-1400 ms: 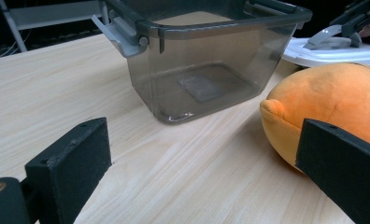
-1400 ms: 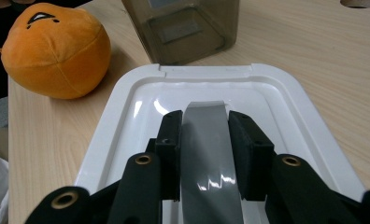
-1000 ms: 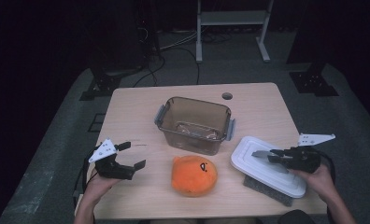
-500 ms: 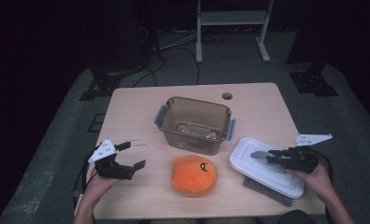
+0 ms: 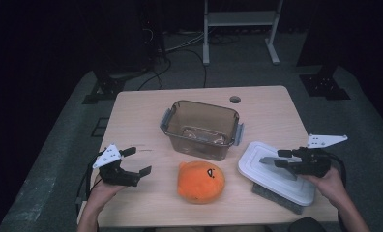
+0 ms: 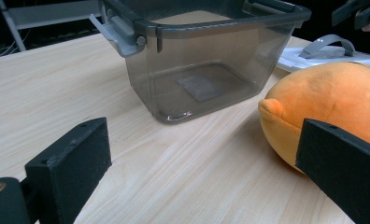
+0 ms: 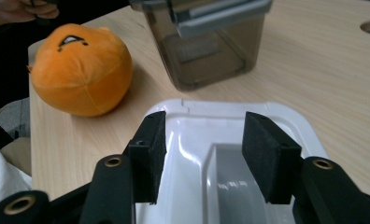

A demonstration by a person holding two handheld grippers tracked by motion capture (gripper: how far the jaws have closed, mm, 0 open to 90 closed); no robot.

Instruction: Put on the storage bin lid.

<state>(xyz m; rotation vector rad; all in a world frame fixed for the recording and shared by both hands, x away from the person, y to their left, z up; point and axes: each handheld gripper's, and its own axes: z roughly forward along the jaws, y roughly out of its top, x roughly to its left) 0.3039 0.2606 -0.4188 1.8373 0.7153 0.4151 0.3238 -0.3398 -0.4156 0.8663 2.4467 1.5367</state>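
While both tongs (image 5: 135, 162) (image 5: 275, 158) gape, plush (image 5: 200, 180) lies between them, before bin (image 5: 201, 128).

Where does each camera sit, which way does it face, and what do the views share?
High view: above the person's side, facing forward and down on the table; forearms, left gripper, right gripper.
Left gripper view: low between open jaws, facing the clear bin and orange plush.
Right gripper view: over the white lid, jaws apart, facing the plush.
Shared: bin, plush, lid.
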